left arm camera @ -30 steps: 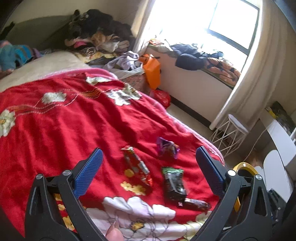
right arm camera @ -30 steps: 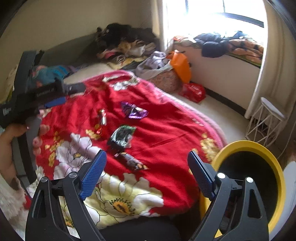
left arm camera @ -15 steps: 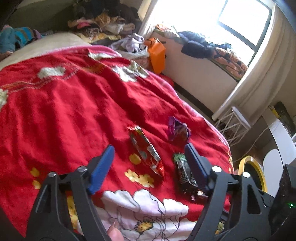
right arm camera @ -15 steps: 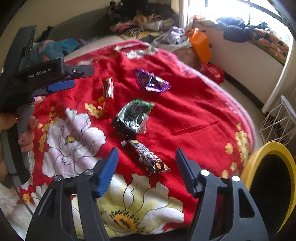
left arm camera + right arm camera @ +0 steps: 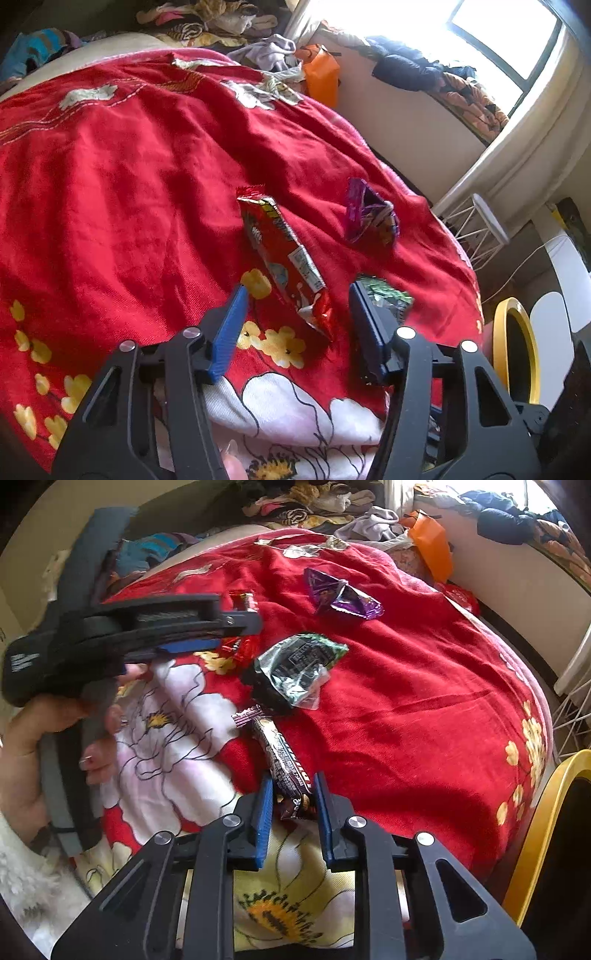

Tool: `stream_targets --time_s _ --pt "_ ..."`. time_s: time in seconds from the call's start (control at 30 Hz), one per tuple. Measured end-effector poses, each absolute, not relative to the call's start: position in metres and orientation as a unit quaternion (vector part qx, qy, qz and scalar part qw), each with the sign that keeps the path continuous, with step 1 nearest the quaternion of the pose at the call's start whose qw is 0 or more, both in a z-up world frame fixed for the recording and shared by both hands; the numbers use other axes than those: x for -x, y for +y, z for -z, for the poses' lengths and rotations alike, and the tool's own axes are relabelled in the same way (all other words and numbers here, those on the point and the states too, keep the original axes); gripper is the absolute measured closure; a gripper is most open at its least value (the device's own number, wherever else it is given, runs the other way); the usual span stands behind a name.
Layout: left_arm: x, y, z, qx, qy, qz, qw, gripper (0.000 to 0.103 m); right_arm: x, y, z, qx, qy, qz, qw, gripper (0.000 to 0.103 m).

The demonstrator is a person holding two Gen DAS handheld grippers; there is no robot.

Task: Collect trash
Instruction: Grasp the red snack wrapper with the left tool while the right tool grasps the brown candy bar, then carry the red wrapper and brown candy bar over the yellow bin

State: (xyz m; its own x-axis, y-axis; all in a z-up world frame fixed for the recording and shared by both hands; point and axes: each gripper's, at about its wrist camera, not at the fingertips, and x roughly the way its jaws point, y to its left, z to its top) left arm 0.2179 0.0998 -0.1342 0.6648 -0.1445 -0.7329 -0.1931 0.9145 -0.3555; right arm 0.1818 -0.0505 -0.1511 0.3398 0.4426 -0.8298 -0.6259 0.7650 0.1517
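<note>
Several wrappers lie on a red flowered blanket. My left gripper is open, its jaws either side of the near end of a red wrapper; that wrapper also shows in the right wrist view. A purple wrapper lies beyond it, and a green-black wrapper is partly behind the right finger. My right gripper has closed around the near end of a dark chocolate bar wrapper. The green-black wrapper and purple wrapper lie further on.
A yellow-rimmed bin stands off the bed's right edge; it also shows in the left wrist view. A white wire stool, an orange bag and piled clothes lie beyond the bed.
Both grippers moved down toward the blanket. The left one narrowed around the red wrapper. The right one closed on the chocolate bar wrapper.
</note>
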Motion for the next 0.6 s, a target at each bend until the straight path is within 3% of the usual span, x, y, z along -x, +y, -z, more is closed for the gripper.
stream_targets --time_s 0.2,0.43,0.6 --pt "-0.217 0.105 0.14 0.215 0.417 -0.015 0.883 0.088 -0.165 -0.054 0.147 0.09 0.471 -0.34 0.809 0.083" --pt "-0.21 0.105 0.137 0.203 0.417 -0.01 0.886 0.096 -0.153 -0.055 0.143 0.086 0.459 -0.335 0.818 0.085" --pt "-0.204 0.109 0.124 0.201 0.407 -0.015 0.891 0.096 -0.151 -0.058 0.136 0.076 0.45 -0.335 0.824 0.086"
